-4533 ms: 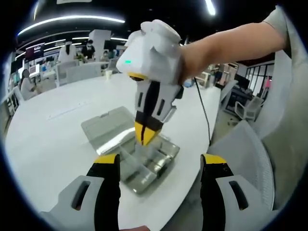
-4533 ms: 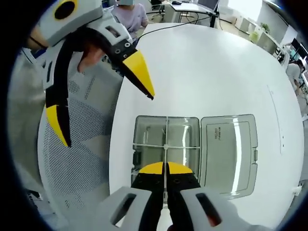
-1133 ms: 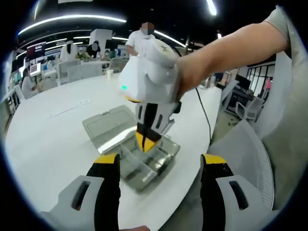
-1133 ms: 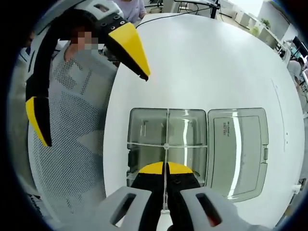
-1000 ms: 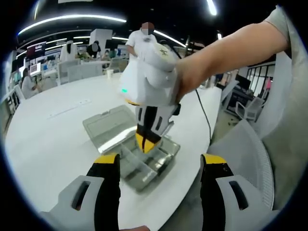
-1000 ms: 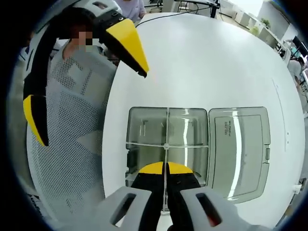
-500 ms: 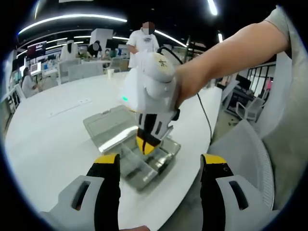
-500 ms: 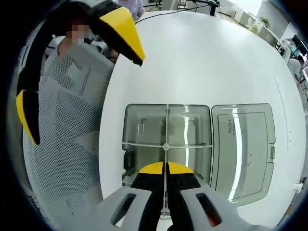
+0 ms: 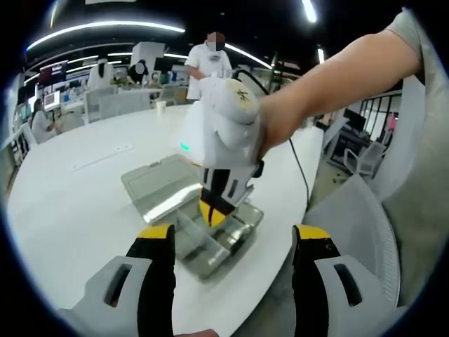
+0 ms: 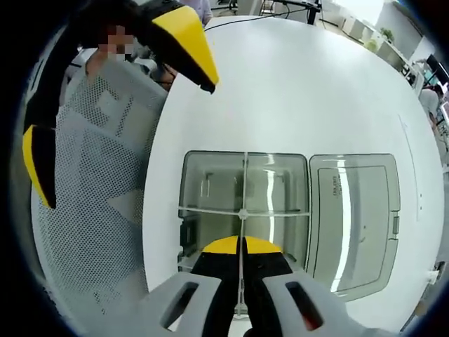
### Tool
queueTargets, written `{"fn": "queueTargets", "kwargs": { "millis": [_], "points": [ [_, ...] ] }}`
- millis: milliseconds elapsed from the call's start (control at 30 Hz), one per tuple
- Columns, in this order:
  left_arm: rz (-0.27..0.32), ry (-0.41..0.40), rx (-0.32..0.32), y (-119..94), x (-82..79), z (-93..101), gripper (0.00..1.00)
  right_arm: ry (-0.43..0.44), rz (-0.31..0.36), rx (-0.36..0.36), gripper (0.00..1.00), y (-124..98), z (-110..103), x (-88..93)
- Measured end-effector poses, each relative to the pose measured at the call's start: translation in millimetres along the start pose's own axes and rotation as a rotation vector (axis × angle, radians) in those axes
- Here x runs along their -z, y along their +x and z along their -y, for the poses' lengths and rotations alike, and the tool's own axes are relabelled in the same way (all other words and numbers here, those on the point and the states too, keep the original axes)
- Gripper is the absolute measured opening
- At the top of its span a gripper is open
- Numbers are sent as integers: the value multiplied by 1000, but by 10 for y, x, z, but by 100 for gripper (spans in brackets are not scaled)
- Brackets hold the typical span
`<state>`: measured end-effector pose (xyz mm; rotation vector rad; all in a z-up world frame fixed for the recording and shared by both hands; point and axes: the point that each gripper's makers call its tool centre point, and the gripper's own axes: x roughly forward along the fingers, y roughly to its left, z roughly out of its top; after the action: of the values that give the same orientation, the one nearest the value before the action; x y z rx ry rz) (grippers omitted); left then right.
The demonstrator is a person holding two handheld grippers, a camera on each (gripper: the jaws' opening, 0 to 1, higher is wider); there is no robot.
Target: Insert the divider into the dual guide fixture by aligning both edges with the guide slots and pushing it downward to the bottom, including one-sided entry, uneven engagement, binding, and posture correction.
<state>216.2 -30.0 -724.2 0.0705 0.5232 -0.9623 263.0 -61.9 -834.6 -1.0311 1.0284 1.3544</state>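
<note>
In your right gripper view, your right gripper (image 10: 241, 246) rises from the bottom centre with its yellow-tipped jaws pressed together on the thin clear divider (image 10: 243, 203), a plastic strip that runs straight up the middle of the frame. Just beyond the tips lies the clear plastic box (image 10: 210, 203), open on the white table (image 10: 316, 91), with its lid (image 10: 351, 217) folded flat to the right. The divider crosses another clear strip at the box's centre and reaches toward the far wall, so it looks engaged in its slots, though how deep it sits cannot be told from here. At the upper left of this view your left gripper (image 10: 112, 105) hangs in the air with its jaws spread wide, holding nothing, above a white mesh chair back (image 10: 98, 232). In your left gripper view, those open jaws stand at the bottom, and past them, at centre, your right gripper points down into the box near the table's edge. Farther off, people stand among desks at the upper left. You appear to be in the pushing step. Next, press straight down, keep both ends level, and ease back to straighten if one end binds.
</note>
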Motion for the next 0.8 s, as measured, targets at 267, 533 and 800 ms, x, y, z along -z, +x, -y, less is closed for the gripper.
{"fn": "queueTargets", "kwargs": {
  "millis": [267, 533, 800],
  "points": [
    [2, 3, 1, 0, -5, 3, 67, 0, -5, 18, 0, 11, 16, 7],
    [-4, 4, -2, -23, 18, -14, 67, -9, -7, 21, 0, 20, 14, 11],
    [-4, 6, -2, -31, 12, 4, 67, 13, 5, 32, 0, 63, 18, 52]
  ]
}}
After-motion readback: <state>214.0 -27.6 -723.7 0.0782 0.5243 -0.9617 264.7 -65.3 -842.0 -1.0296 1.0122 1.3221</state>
